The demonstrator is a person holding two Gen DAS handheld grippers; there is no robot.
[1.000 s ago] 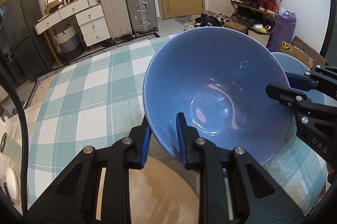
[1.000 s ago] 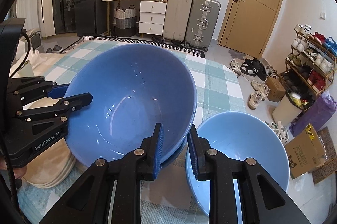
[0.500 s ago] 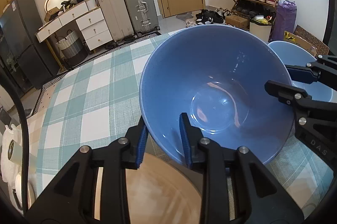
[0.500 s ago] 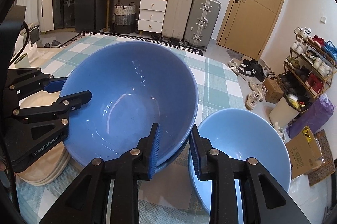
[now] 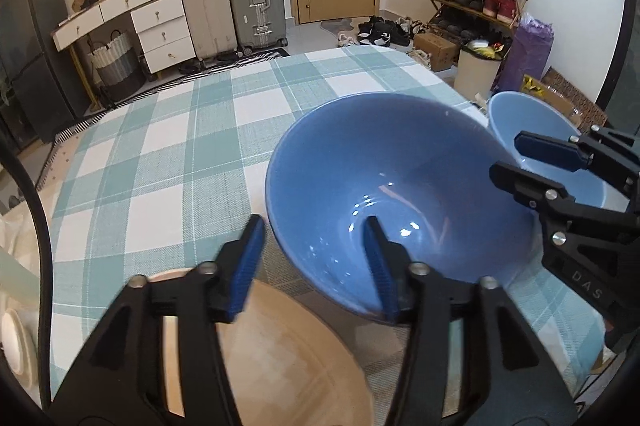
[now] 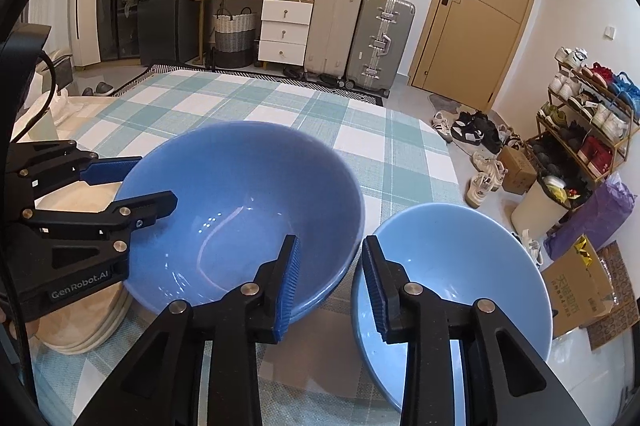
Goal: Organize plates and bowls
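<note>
A large blue bowl rests upright on the checked tablecloth and seems nested in a like bowl beneath it. My left gripper straddles its left rim. Its jaws are opening, one pad inside and one outside, neither pressing. My right gripper straddles the right rim, its jaws opening too and its pads off the bowl. A light blue bowl stands just to the right.
A stack of beige plates lies under my left gripper, against the blue bowl's left side. The tablecloth runs on behind the bowls. Beyond the table are suitcases, drawers and a shoe rack.
Both grippers have let go of the blue bowl's rim, the left spreading much wider. The bowl has come down from its raised tilt and now sits lower and level.
</note>
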